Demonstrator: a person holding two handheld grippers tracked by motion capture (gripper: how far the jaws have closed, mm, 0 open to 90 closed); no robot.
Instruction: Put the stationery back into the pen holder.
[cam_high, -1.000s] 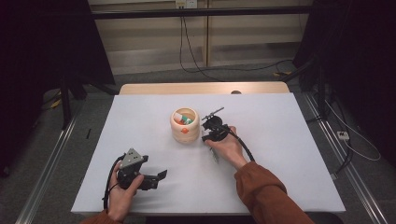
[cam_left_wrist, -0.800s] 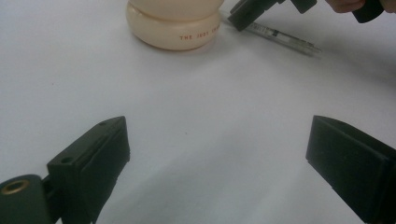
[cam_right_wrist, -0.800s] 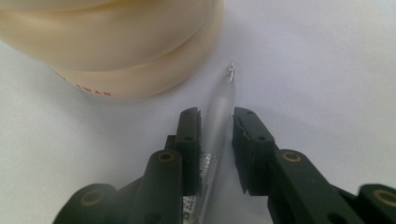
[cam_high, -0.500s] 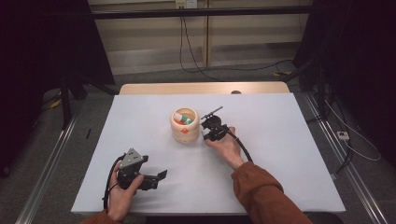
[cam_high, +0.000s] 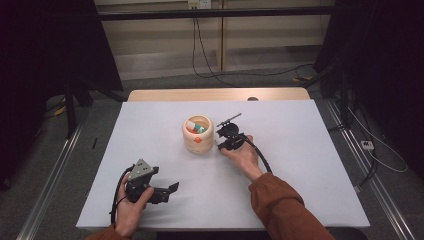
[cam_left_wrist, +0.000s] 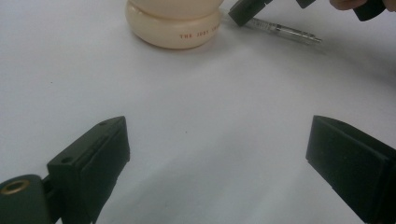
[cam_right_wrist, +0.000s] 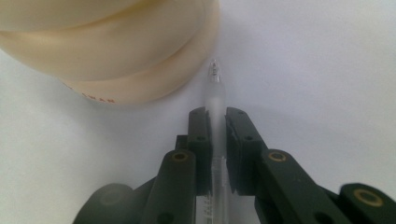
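Table (cam_high: 310, 165), white, flat rectangular top, with a strip of pale wood along its far edge; bears every item below.

Holder (cam_high: 198, 135), cream-coloured, round, tub-shaped with a bulging base ring; stands upright near the table's middle. Small red lettering runs round its base (cam_left_wrist: 198, 35); an orange spot shows on its near side, and green, white and orange items stand inside it. In the right gripper view its rounded wall (cam_right_wrist: 116, 60) rises at upper left.

Right gripper (cam_high: 223, 141), black, two-jaw, carried in the person's right hand (cam_high: 245, 156) on a rust-brown sleeve; sits just to the right of the holder, a black cable trailing back along the forearm. Its jaws have just been closing and now clamp from both sides on the pen, as seen in the right gripper view (cam_right_wrist: 217, 122).

Left gripper (cam_high: 167, 190), black, two-jaw, grey three-cornered plate on top, carried in the person's left hand (cam_high: 131, 205) at the table's near-left part, well apart from the holder. Jaws stand wide with bare table between them, as seen in the left gripper view (cam_left_wrist: 217, 154).

Pen (cam_right_wrist: 216, 95), slim, frosted clear plastic barrel; lies low over the table, tip pointing beside the holder's base, just short of touching. In the left gripper view its barrel (cam_left_wrist: 285, 31) lies along the table right of the holder.
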